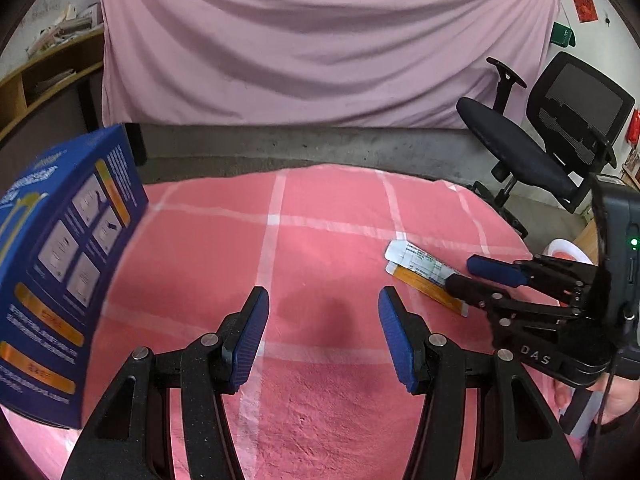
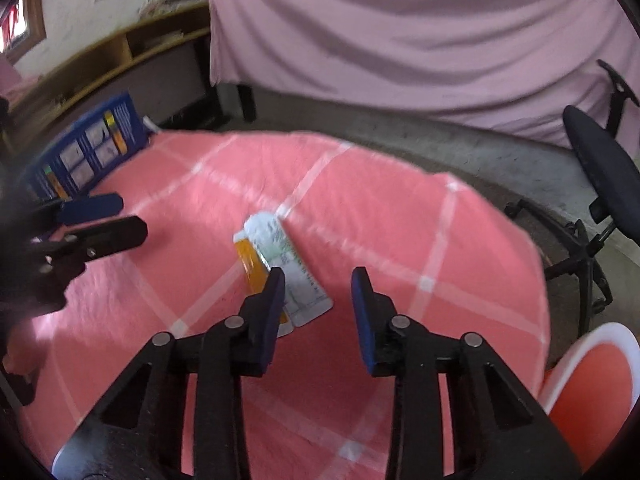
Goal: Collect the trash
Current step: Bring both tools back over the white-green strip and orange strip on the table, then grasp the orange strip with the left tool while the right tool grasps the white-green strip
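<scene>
Left gripper point(image 1: 324, 300): fingers apart, empty, above the pink cloth point(image 1: 320, 208).
Right gripper point(image 2: 318, 276): fingers apart, nothing clamped, just over the packets point(image 2: 280, 256).
Packets: flat on cloth.
Blue box point(image 1: 60, 272): left edge.

wall: pink drape point(image 1: 320, 40) | floor: grey concrete point(image 1: 320, 148) | furniture: black office chair point(image 1: 560, 128), wooden shelf point(image 2: 120, 48)
</scene>
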